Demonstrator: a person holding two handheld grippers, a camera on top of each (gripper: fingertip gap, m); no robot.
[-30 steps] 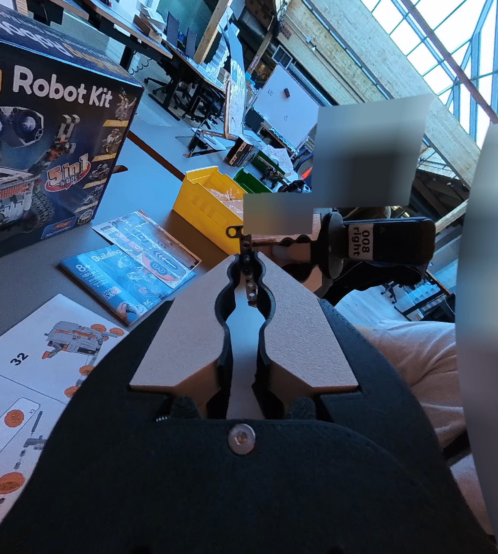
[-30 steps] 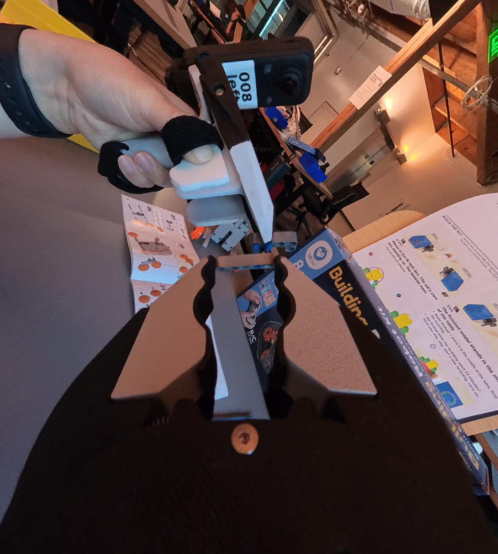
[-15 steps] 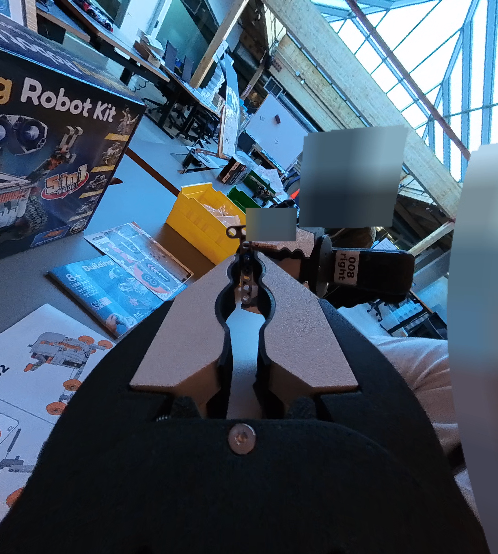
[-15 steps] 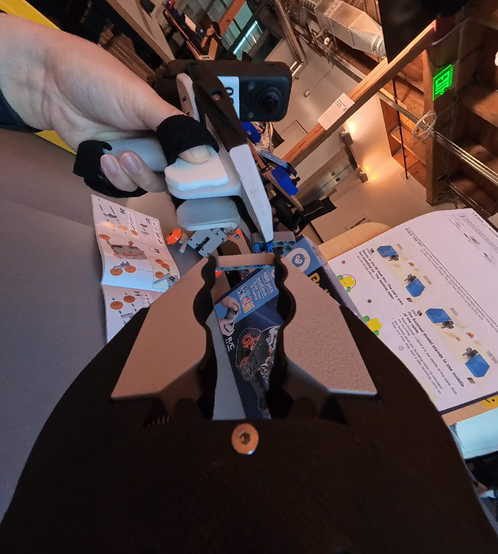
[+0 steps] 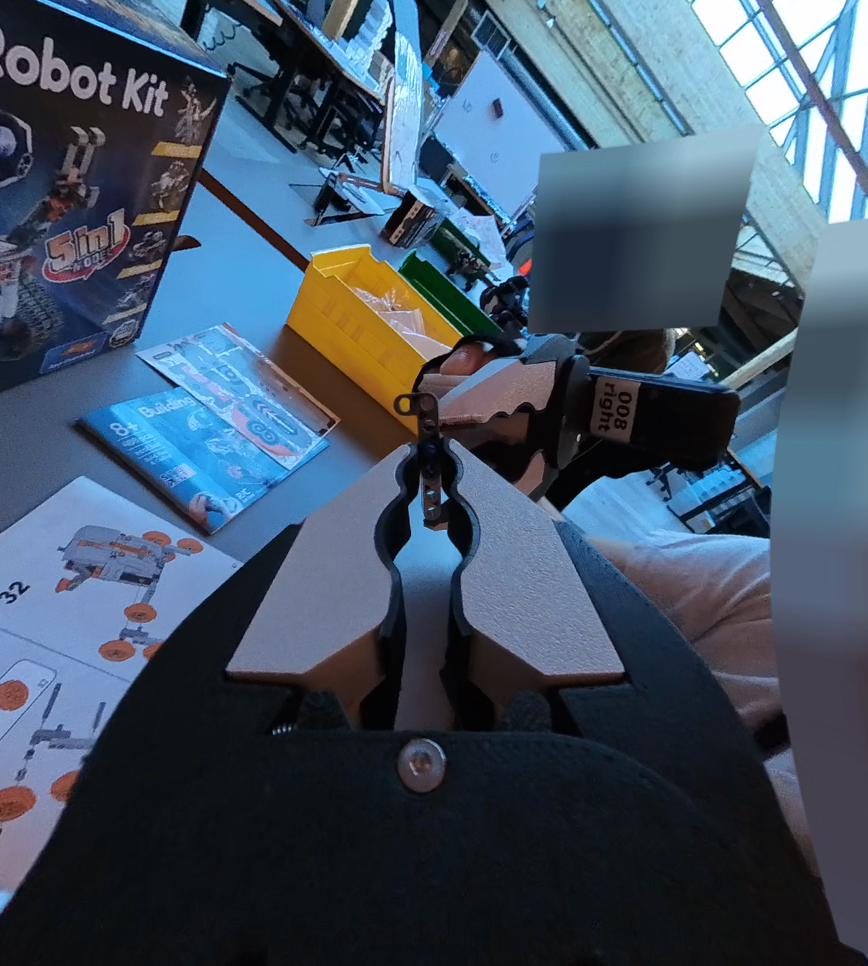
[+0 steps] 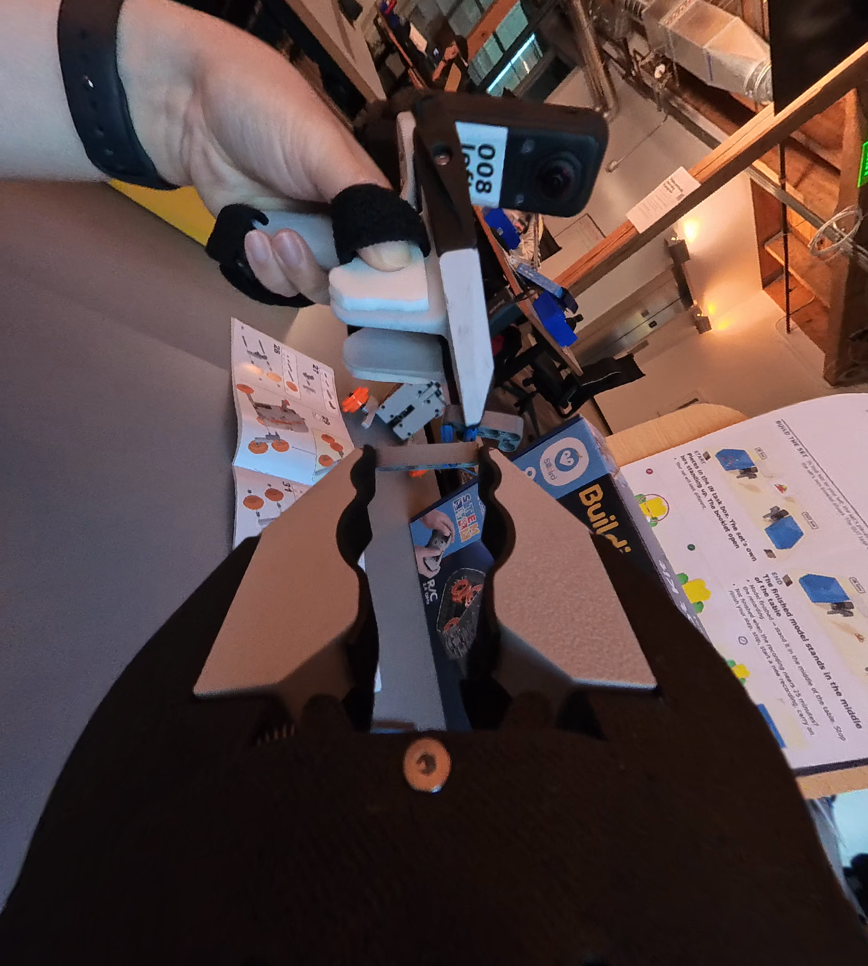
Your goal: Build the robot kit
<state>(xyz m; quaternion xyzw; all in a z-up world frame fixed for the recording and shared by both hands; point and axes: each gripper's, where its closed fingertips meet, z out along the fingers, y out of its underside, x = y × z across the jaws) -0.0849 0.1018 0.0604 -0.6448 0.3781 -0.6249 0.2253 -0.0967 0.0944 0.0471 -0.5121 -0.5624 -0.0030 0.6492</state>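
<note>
I count two tools: the left tool (image 5: pixel 429 449) and the right tool (image 6: pixel 424 460), one hand (image 6: pixel 243 130) on the left one. One thin grey perforated beam (image 5: pixel 430 483), nipped in my left tool. One big dark printed cardboard kit box (image 5: pixel 55 172). Two plastic bins: one yellow bin (image 5: pixel 337 319), one green bin (image 5: pixel 437 287). Two glossy blue booklets (image 5: pixel 186 460), overlapping. One white folded instruction sheet (image 5: pixel 45 617). One large white printed page (image 6: pixel 797 575). One small grey block assembly with an orange gear (image 6: pixel 400 407).
</note>
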